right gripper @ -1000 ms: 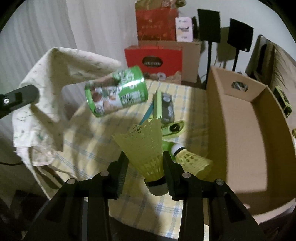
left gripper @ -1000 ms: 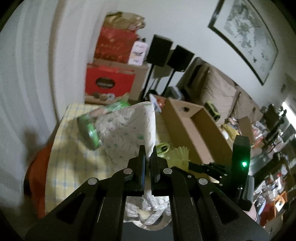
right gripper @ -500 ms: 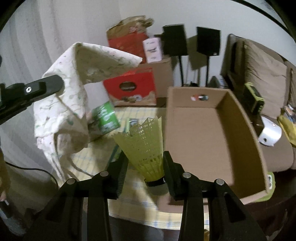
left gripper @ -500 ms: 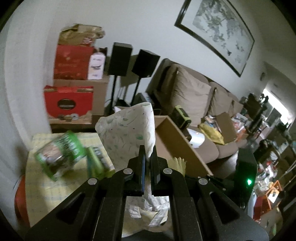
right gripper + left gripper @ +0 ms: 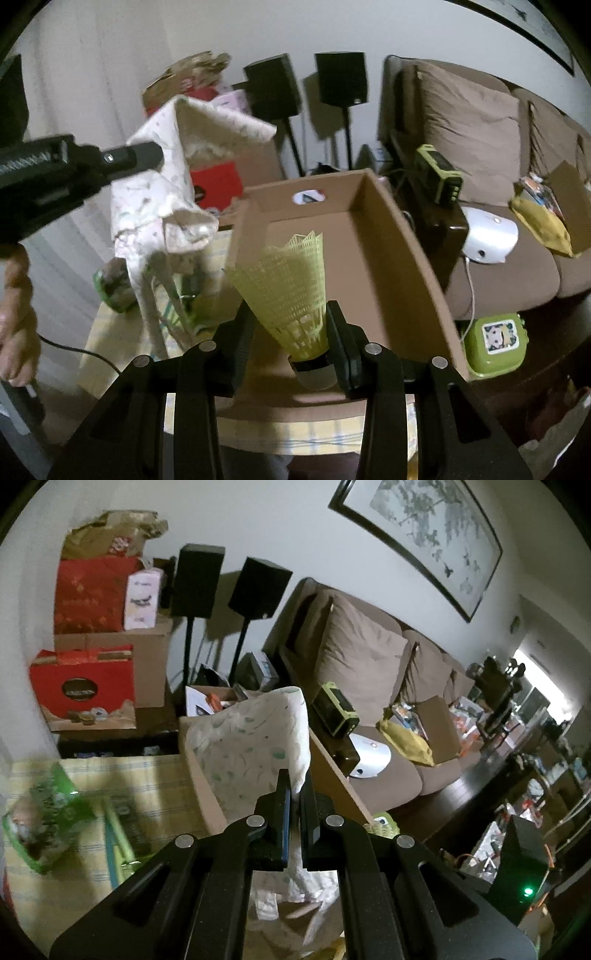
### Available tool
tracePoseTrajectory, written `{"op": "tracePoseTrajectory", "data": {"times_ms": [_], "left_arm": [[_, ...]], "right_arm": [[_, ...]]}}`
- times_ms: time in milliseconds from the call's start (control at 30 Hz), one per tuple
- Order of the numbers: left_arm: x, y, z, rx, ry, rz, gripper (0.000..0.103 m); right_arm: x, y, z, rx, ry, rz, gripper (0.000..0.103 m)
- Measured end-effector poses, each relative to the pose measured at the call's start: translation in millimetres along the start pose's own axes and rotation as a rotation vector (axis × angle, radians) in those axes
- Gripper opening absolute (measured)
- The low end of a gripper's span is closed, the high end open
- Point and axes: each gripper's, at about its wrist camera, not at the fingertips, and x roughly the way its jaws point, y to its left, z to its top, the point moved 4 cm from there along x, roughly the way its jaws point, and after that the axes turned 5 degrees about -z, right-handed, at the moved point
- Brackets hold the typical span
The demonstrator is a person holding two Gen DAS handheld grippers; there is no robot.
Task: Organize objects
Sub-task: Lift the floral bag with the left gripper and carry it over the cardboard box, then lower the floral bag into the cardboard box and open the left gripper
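My left gripper (image 5: 294, 794) is shut on a white cloth with green flecks (image 5: 251, 749) and holds it in the air over the left edge of the open cardboard box (image 5: 199, 760). In the right wrist view the cloth (image 5: 166, 192) hangs from the left gripper (image 5: 147, 155) at the upper left. My right gripper (image 5: 291, 325) is shut on a yellow plastic shuttlecock (image 5: 288, 288) and holds it above the near end of the box (image 5: 369, 236). A green can (image 5: 40, 819) lies on the yellow checked tablecloth (image 5: 155, 779).
A green flat item (image 5: 114, 830) lies beside the can. A brown sofa (image 5: 480, 147) with clutter stands right of the table. Two black speakers (image 5: 306, 85) and red and brown boxes (image 5: 88, 635) stand behind. A green lunch box (image 5: 495, 339) sits low beside the box.
Both grippers have swung right, from over the tablecloth to over the cardboard box, each keeping its load. The can and other table items have slid to the left of both views.
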Motion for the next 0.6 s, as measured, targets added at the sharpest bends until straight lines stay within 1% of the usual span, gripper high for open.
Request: {"op": "tracePoseTrajectory", "data": {"times_ms": [133,267,367,467,500,600], "left_arm": [[27,-1,2,-0.039,0.015,-0.028,0.004],[48,-9,11,-0.06,0.033,-0.054,0.004],[55,-20,19,-0.06,0.021,-0.08,0.004],[60,-20,22,-0.091,-0.003,-0.107,0.004],[63,-19,21,-0.096,0.0,-0.103,0.004],[82,-9,8,-0.09,0.041,-0.05,0.004]], "right_arm": [[7,-18,3,0.034,0.004,-0.026,0.038],[14,-31,3,0.066,0.012,-0.041,0.038],[19,-42,5,0.089,0.016,-0.052,0.038],[24,-51,7,0.106,0.018,-0.06,0.038],[26,-53,7,0.113,0.021,-0.06,0.038],[33,-59,6,0.124,0.031,-0.063,0.038]]}}
